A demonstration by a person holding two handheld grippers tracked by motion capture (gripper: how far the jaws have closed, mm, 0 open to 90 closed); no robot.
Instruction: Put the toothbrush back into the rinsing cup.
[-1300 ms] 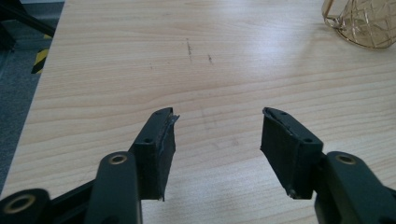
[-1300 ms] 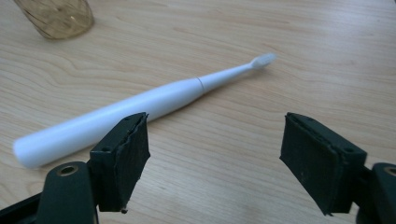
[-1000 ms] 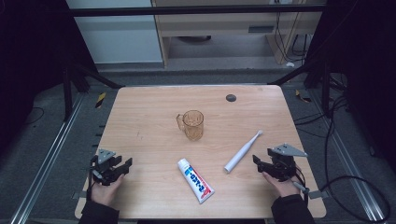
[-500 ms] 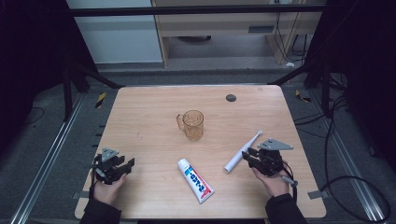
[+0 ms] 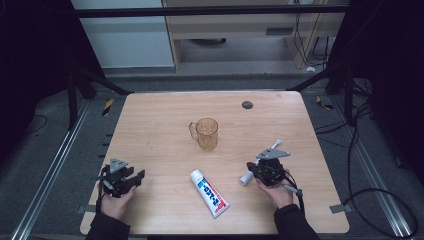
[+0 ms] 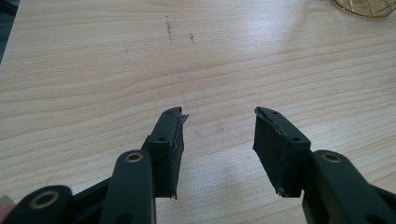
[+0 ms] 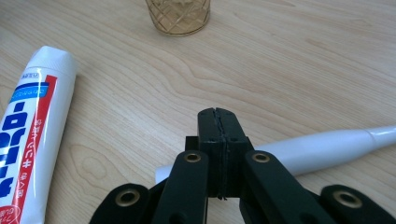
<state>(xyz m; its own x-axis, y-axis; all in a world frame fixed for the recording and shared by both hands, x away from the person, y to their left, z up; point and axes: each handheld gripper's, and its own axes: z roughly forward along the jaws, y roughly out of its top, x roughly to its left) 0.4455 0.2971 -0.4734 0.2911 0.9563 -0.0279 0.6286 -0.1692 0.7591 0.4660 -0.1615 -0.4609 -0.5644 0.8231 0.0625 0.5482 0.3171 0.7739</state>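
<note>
— Any writing you can make out?

— Just on the toothpaste tube (image 7: pixel 32 135), lying on the worktop (image 5: pixel 165 130) near the front, left of the white toothbrush. Its white face carries a red band with big blue characters running along its length.

— Can you read them?

— Not as a word. In the right gripper view they look like Japanese script, cut off by the picture's edge. Near the tube's far end sits a small blue patch with tiny print, too small to read.

— Anything elsewhere?

— No other lettering is legible.
</note>
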